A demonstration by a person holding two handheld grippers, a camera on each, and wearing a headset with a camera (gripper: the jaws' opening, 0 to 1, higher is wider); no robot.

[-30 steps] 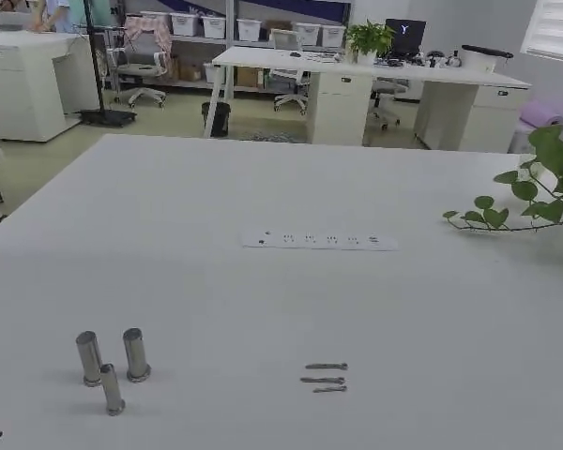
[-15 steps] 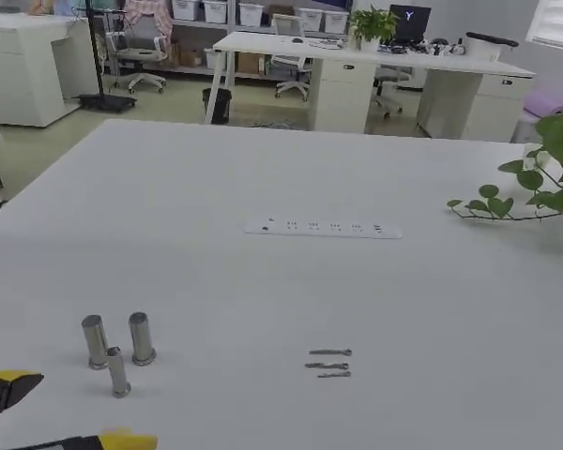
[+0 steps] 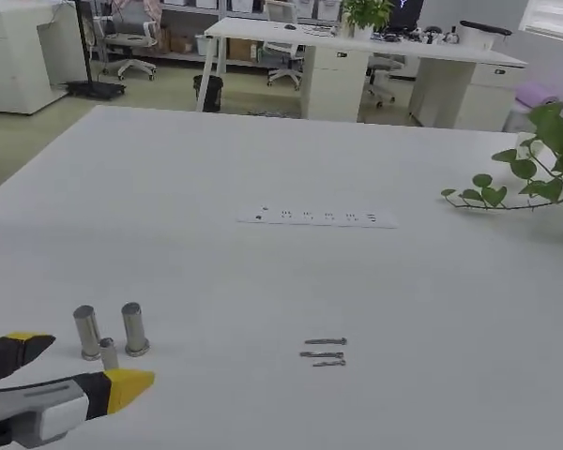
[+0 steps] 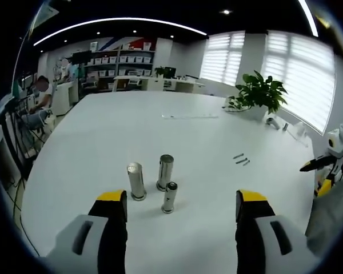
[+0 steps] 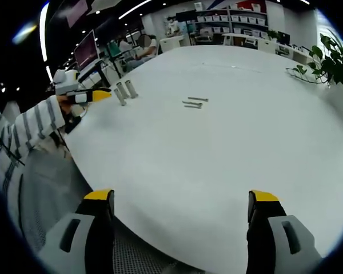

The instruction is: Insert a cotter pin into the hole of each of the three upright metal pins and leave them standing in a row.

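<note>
L gripper (image 3: 92, 361) bottom-left, jaws apart, just beside 3 upright metal pins (image 3: 134, 328). 3 cotter pins (image 3: 325, 352) lie flat mid white table (image 3: 263, 272). Power strip (image 3: 316, 217) beyond, plant (image 3: 525, 178) at right.

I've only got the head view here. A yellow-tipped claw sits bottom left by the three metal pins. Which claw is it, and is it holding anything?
Observer: The left claw; its own view shows the jaws wide open and empty.
Operator: And the other one?
Observer: The right claw is open too, at the table's near edge, well short of the cotter pins.
Operator: Is the short pin touched?
Observer: No. In the left gripper view the short pin stands upright ahead of the tips, clear of both.
</note>
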